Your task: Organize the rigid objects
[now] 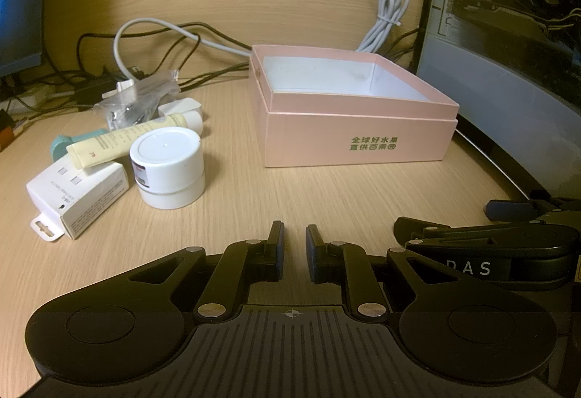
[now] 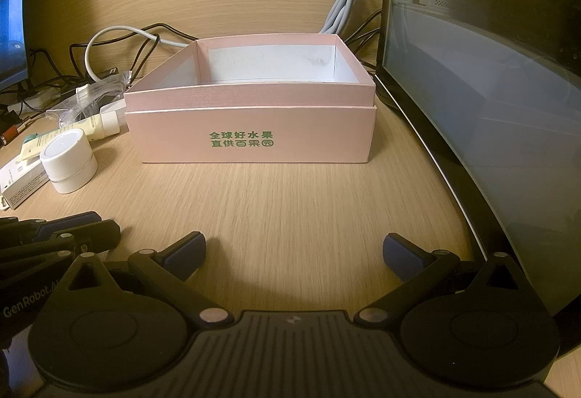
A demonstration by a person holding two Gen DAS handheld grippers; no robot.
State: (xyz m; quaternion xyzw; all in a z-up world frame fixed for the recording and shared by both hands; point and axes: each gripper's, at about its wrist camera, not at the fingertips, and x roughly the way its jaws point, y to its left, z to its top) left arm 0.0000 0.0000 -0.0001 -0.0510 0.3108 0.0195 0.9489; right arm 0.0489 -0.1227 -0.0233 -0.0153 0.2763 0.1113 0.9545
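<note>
An open pink box (image 1: 359, 140) with green print and a white, empty inside stands right of centre on the wooden desk; in the right wrist view the pink box (image 2: 250, 140) is straight ahead. Left of it lies a heap: a white round jar (image 1: 167, 169), a cream tube (image 1: 123, 140), a white carton (image 1: 76, 198), a teal item (image 1: 60, 145) and a crinkled clear bag (image 1: 141, 100). My left gripper (image 1: 295, 234) is shut with nothing between its pads, low over bare desk before the heap. My right gripper (image 2: 294, 245) stands open and empty in front of the box.
A computer case with a glass side panel (image 2: 490, 89) walls off the right edge of the desk. Grey and black cables (image 1: 388, 16) trail behind the box and heap. A lit monitor (image 1: 18, 16) stands at the far left. Bare desk lies between grippers and box.
</note>
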